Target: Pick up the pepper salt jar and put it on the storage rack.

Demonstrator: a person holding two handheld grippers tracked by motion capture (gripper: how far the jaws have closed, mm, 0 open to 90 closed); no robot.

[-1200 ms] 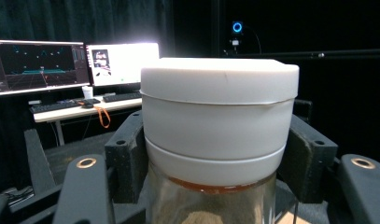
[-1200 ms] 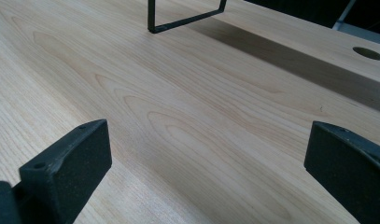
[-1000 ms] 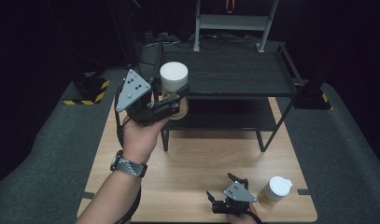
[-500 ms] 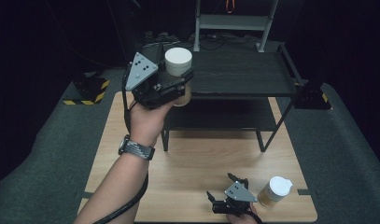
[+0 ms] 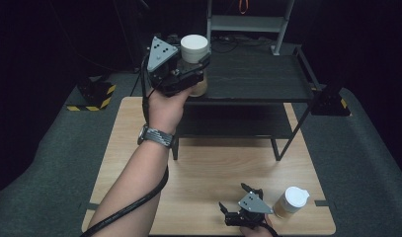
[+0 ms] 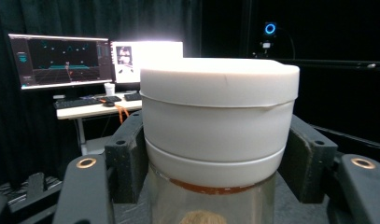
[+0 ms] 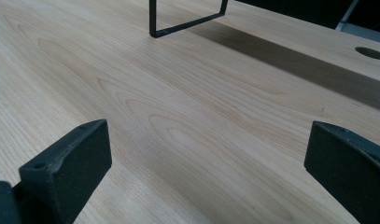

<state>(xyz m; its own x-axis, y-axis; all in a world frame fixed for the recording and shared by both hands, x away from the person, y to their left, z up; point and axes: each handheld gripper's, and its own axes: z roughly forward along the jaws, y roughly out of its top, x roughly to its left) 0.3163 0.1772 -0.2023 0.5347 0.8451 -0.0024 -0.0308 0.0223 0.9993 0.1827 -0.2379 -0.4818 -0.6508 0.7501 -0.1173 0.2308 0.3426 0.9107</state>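
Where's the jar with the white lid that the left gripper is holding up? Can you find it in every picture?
High view: the held jar is near the top, left of centre, at the front left corner of the black shelf, gripped by the left gripper.
Left gripper view: the jar is in the middle, between the fingers.
Right gripper view: not in it.
Shared landmark: the white lid.

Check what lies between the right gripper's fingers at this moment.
Nothing is held: the right gripper is open, and between its fingers the right gripper view shows bare wooden table.
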